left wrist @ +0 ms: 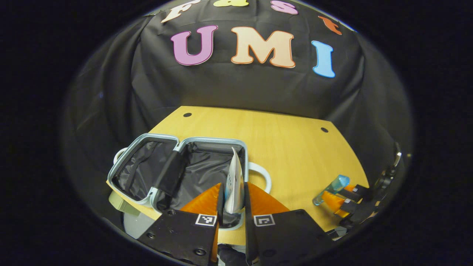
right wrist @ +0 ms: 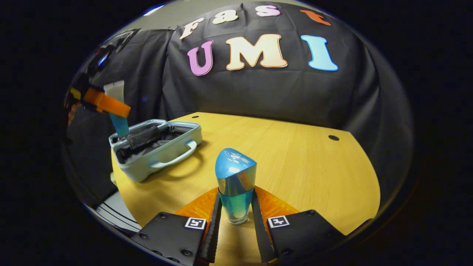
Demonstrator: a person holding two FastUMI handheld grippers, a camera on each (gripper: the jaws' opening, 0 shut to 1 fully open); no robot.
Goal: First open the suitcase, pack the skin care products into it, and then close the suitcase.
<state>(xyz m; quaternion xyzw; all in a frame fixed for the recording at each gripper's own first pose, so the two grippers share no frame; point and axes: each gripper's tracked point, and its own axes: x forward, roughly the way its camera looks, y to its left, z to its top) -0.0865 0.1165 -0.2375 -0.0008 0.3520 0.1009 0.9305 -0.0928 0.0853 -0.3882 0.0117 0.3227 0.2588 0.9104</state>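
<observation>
A wooden table [right wrist: 303, 162] bore the open, hard-shelled suitcase [right wrist: 162, 155] with dark fabric lining. Above it, the left gripper [left wrist: 233, 201] pinched a flat white tube [left wrist: 234, 181]. The right gripper [right wrist: 235, 218] clasped an upright blue glassy bottle [right wrist: 235, 184].

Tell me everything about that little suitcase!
The suitcase is small, pale blue-grey and hard-shelled, lying open flat near the left edge of the wooden table. Both halves have dark fabric lining, with a dark strap across the hinge. A curved pale handle sticks out on the side. The left tool holds a tube above it.
</observation>
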